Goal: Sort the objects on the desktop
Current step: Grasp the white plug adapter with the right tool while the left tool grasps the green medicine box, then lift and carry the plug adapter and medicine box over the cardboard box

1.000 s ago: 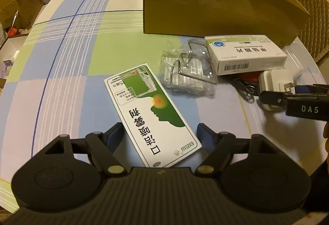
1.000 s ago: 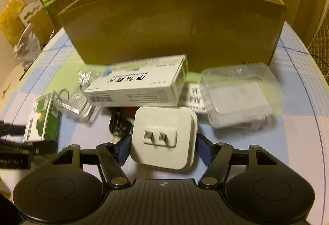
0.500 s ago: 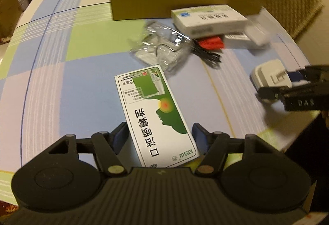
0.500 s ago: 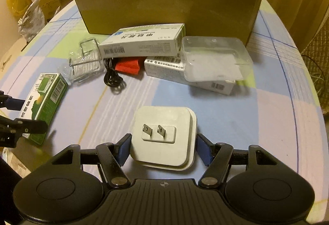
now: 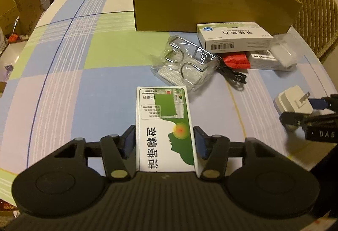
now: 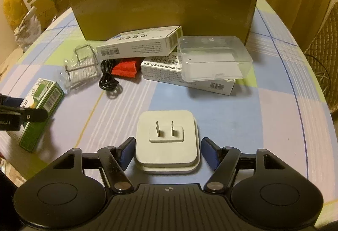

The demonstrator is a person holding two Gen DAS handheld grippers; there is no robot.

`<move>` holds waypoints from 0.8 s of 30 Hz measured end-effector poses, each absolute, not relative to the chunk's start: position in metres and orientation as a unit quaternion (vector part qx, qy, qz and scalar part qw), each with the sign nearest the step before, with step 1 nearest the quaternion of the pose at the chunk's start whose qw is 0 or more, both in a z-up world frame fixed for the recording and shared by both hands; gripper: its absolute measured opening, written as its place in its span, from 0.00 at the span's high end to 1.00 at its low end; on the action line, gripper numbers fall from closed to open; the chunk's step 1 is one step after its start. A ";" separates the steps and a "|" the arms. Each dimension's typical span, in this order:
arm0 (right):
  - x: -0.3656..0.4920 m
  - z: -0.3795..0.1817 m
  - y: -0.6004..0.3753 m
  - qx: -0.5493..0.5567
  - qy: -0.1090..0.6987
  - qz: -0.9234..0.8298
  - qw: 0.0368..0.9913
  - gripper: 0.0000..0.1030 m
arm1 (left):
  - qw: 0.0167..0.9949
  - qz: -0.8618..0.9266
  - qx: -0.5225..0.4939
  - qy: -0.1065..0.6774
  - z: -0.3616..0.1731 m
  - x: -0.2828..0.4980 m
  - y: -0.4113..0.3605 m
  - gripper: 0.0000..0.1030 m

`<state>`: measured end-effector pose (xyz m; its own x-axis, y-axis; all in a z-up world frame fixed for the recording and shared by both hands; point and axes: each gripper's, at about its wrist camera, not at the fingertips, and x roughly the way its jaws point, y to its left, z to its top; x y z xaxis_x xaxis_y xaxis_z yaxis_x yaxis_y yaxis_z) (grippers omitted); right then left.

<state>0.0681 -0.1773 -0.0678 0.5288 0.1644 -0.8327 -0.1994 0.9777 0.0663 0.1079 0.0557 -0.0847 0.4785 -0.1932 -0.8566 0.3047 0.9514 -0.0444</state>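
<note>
A green and white medicine box (image 5: pixel 164 127) lies lengthwise between the jaws of my left gripper (image 5: pixel 164 142). The jaws are closing and both blue pads sit against its long sides. From the right wrist the same box (image 6: pixel 40 108) shows at the far left, near the table edge. A white plug charger (image 6: pixel 168 140) lies prongs up on the checked tablecloth between the jaws of my right gripper (image 6: pixel 168 146). These jaws are opening, with a thin gap at each pad. The open cardboard box (image 6: pixel 164 11) stands behind.
In front of the cardboard box lie a white medicine box (image 6: pixel 139 45), a second white box (image 6: pixel 160 70) under a clear plastic case (image 6: pixel 213 57), a red item (image 6: pixel 124 69), a black cable (image 6: pixel 108 81) and a clear packet of wire hooks (image 6: pixel 81 68). A wicker chair (image 5: pixel 314 17) stands right.
The green box has turned straight between the left jaws, which have narrowed onto it. The right gripper drew the charger back from the pile toward the near table edge and loosened.
</note>
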 end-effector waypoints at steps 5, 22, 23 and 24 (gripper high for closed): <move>0.070 -0.069 -0.176 -0.016 0.468 0.098 0.878 0.34 | 0.860 -0.146 0.056 0.486 -0.086 0.107 0.058 0.50; 0.063 -0.063 -0.168 -0.048 0.456 0.101 0.883 0.41 | 0.863 -0.130 0.029 0.487 -0.078 0.100 0.074 0.51; 0.062 -0.061 -0.168 -0.048 0.454 0.102 0.884 0.41 | 0.864 -0.130 0.029 0.486 -0.077 0.099 0.075 0.51; 0.062 -0.059 -0.167 -0.048 0.453 0.102 0.884 0.41 | 0.865 -0.129 0.029 0.485 -0.075 0.098 0.076 0.51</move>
<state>0.0619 -0.1674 -0.0590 0.5691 0.1370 -0.8108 -0.2243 0.9745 0.0072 0.0980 0.0761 -0.0754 0.4968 -0.1952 -0.8456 0.2518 0.9649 -0.0748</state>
